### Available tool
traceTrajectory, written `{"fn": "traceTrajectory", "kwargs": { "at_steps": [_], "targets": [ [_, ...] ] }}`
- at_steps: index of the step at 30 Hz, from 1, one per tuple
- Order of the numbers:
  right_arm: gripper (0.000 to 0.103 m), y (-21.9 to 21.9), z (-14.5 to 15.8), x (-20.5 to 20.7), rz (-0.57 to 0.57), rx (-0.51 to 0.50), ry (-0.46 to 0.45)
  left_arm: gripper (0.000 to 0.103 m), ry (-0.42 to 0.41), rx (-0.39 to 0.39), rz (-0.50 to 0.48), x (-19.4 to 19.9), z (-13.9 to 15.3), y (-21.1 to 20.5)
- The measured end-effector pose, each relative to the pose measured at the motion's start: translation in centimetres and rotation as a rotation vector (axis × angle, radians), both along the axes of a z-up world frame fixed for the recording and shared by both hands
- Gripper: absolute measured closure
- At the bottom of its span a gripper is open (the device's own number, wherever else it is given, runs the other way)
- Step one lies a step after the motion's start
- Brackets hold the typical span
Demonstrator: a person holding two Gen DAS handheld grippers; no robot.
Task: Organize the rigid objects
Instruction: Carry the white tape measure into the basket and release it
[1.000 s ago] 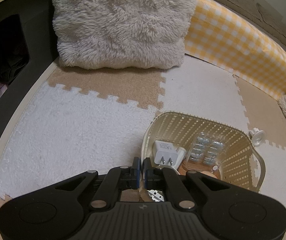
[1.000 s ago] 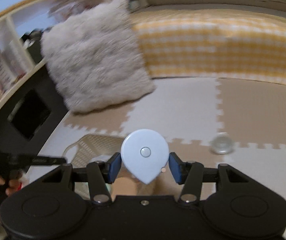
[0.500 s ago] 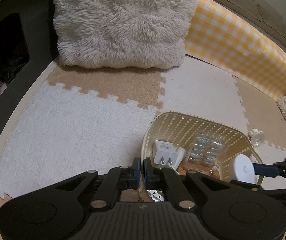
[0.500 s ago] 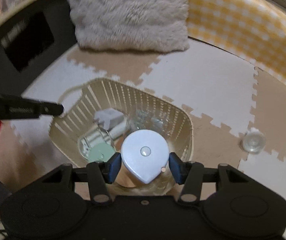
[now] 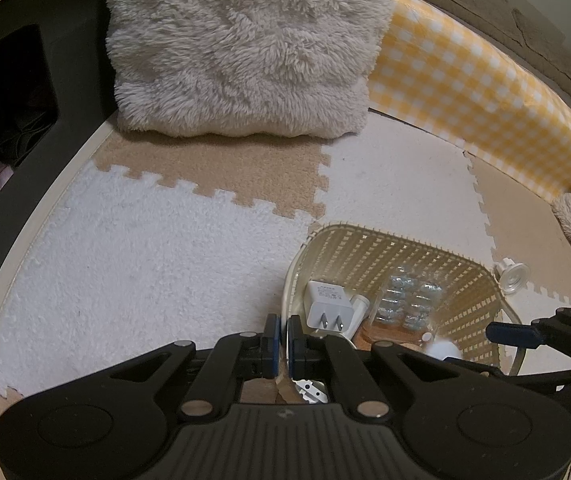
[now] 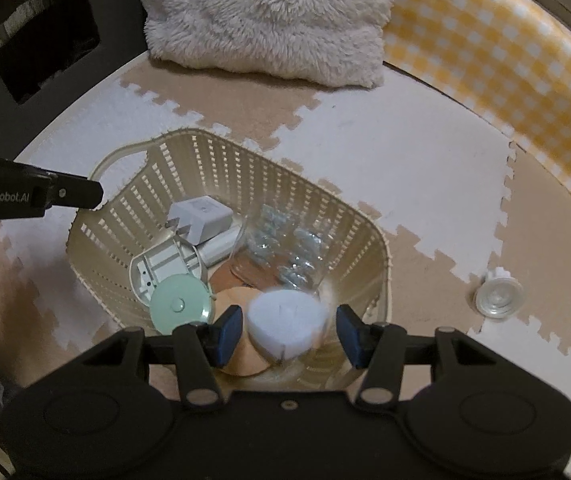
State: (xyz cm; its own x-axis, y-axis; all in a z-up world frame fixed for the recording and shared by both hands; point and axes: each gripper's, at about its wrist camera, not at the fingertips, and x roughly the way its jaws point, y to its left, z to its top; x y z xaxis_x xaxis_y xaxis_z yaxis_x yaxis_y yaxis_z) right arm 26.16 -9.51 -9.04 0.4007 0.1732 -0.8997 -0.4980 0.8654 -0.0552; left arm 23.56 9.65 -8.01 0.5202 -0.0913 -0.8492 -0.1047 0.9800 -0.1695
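Note:
A cream slatted basket sits on the foam floor mat; it also shows in the left wrist view. It holds a white plug adapter, a clear blister pack, a mint green disc and a tan piece. My right gripper is open over the basket's near side. A pale blue tape measure, blurred, lies free between its fingers. My left gripper is shut on the basket's rim at the left.
A small clear cap lies on the mat right of the basket. A shaggy cream cushion and a yellow checked bolster border the far side. A dark shelf unit stands at the left.
My right gripper moved over the basket, then its fingers opened and let go of the pale blue tape measure. The left gripper has not moved.

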Motion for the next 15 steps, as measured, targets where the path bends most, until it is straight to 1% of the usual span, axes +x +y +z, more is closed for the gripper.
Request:
{"fn": "traceTrajectory", "kwargs": {
  "at_steps": [13,15],
  "targets": [
    [0.042,-0.05,0.21,-0.48,-0.002,0.017,-0.010,0.099,0.001,0.000,0.000,0.05,0.01,-0.08],
    [0.036,-0.08,0.29,-0.57,-0.004,0.020,-0.012,0.099,0.001,0.000,0.000,0.05,0.01,-0.10]
  ]
}}
